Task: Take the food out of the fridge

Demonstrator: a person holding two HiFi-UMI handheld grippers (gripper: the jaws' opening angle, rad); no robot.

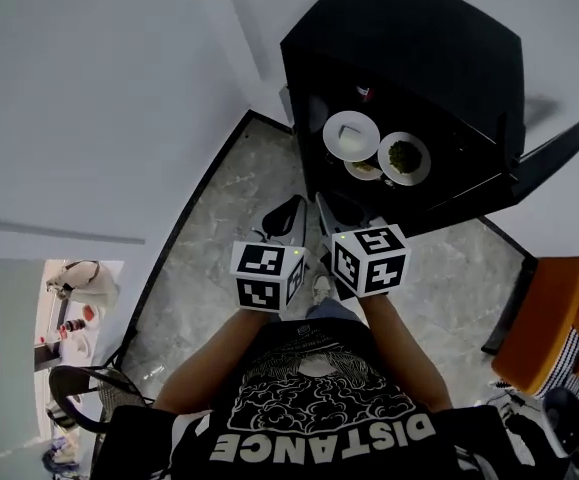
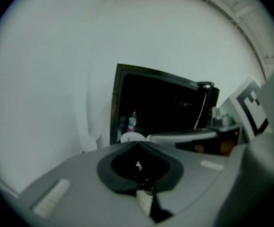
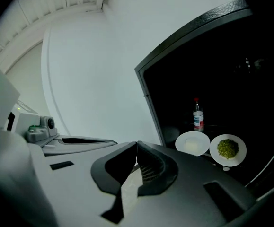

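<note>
The black fridge stands open at the upper right of the head view. The left claw and right claw are both closed and empty, low in front of it. On its shelf sit a plate of greens, a plate of white food and a bottle behind them.

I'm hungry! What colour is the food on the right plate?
Green food; best in right gripper view.

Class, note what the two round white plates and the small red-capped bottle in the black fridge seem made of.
Round white plate with pale food and round white plate with green food: probably glazed ceramic, smooth and evenly white; melamine possible. Small red-capped bottle: likely clear plastic, see-through with a label band; perhaps glass.
</note>
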